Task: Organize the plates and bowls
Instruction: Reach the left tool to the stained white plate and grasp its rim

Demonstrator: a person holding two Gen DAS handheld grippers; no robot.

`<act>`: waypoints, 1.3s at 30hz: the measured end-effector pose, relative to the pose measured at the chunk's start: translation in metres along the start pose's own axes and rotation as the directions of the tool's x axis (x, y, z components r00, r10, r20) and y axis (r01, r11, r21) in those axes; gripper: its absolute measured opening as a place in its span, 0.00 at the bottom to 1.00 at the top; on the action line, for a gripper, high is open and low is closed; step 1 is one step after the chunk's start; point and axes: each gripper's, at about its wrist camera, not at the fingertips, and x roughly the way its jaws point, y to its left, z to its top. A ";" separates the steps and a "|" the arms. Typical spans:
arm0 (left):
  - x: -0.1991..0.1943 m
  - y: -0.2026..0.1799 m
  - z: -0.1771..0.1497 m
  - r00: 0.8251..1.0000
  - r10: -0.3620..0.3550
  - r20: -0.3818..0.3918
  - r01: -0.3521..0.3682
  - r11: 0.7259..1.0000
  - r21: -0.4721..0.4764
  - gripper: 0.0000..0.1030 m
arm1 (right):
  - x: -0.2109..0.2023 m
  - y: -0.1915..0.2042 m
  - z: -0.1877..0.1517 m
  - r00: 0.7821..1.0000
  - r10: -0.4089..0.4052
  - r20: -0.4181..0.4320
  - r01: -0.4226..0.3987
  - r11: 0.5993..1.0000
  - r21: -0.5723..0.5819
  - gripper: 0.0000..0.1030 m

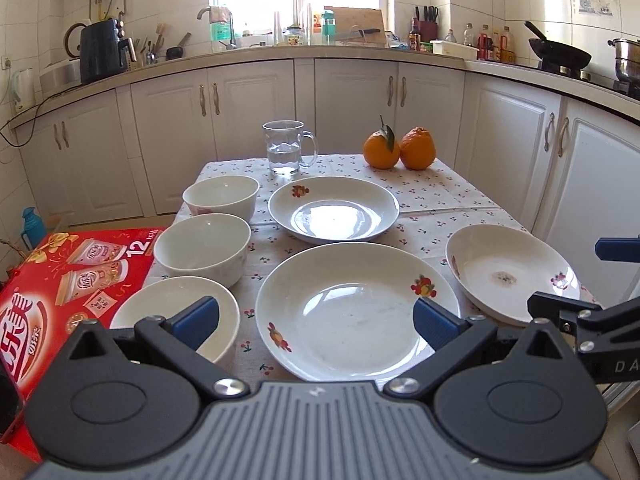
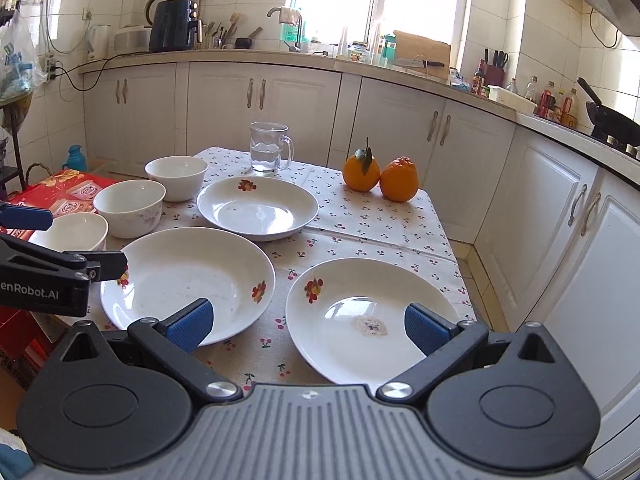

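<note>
Three white plates with fruit prints lie on the table: a near one [image 1: 352, 312] [image 2: 188, 280], a far one [image 1: 334, 208] [image 2: 258, 208] and a right one with a stain [image 1: 510, 272] [image 2: 372, 320]. Three white bowls stand in a row on the left: far [image 1: 221, 196] [image 2: 177, 178], middle [image 1: 202, 248] [image 2: 130, 208], near [image 1: 176, 312] [image 2: 72, 232]. My left gripper [image 1: 316, 320] is open and empty above the near plate's front edge. My right gripper [image 2: 306, 322] is open and empty above the stained plate's front edge.
A glass mug of water [image 1: 286, 148] [image 2: 268, 148] and two oranges [image 1: 398, 148] [image 2: 380, 176] stand at the table's far side. A red carton [image 1: 60, 280] lies left of the table. White cabinets [image 1: 360, 92] lie behind and right.
</note>
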 end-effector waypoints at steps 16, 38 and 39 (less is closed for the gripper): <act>0.027 -0.011 0.023 0.988 -0.155 -0.012 0.155 0.985 0.074 0.99 | 0.039 -0.065 -0.048 0.992 -0.048 -0.116 0.053 0.998 0.042 1.00; 0.108 -0.067 0.059 0.922 -0.309 -0.235 0.359 0.908 0.214 0.99 | 0.088 -0.090 -0.075 0.983 0.141 -0.118 -0.131 0.987 0.088 1.00; 0.112 -0.071 0.062 0.920 -0.310 -0.241 0.364 0.903 0.228 0.99 | 0.087 -0.091 -0.077 0.983 0.148 -0.106 -0.140 0.987 0.083 1.00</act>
